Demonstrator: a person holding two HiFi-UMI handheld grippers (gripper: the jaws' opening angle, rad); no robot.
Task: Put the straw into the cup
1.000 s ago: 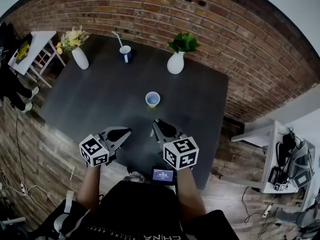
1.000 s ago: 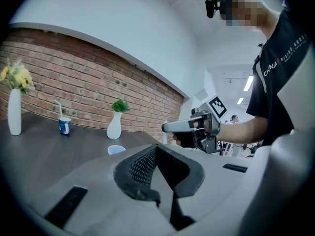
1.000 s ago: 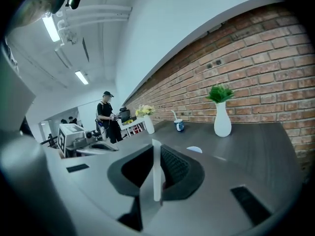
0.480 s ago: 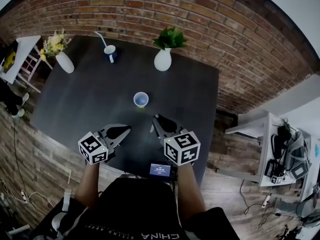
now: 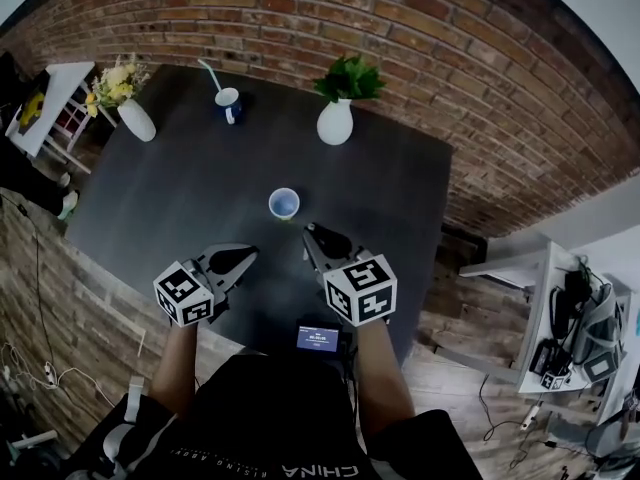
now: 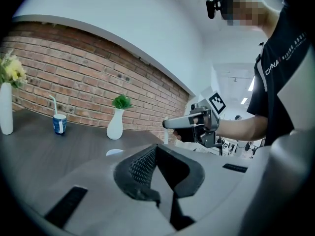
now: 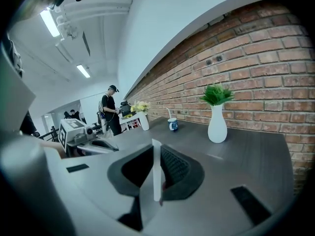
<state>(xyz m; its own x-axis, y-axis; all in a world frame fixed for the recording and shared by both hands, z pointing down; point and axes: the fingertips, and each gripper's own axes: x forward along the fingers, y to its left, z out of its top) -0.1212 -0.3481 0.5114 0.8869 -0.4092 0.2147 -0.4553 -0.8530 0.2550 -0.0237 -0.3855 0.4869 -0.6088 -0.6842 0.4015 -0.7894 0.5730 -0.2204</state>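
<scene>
A small paper cup (image 5: 283, 204) with a blue rim stands in the middle of the dark table (image 5: 180, 193); its rim (image 6: 114, 152) shows just past my left gripper's jaws. My left gripper (image 5: 243, 257) hovers near the table's front edge, shut with nothing in it. My right gripper (image 5: 311, 236) hovers beside it, just short of the cup, shut on a thin white straw (image 7: 156, 170) that stands upright between its jaws. At the back, a second straw (image 5: 210, 72) leans in a blue mug (image 5: 228, 104).
A white vase with a green plant (image 5: 336, 120) stands behind the cup, and a white vase of yellow flowers (image 5: 134, 116) at the back left corner. A brick wall (image 5: 420, 58) runs behind the table. A person (image 7: 112, 113) stands far off beyond the table.
Both grippers stay near the table's front edge. The head view has shifted slightly, so the table's objects sit a little differently in the frame.
</scene>
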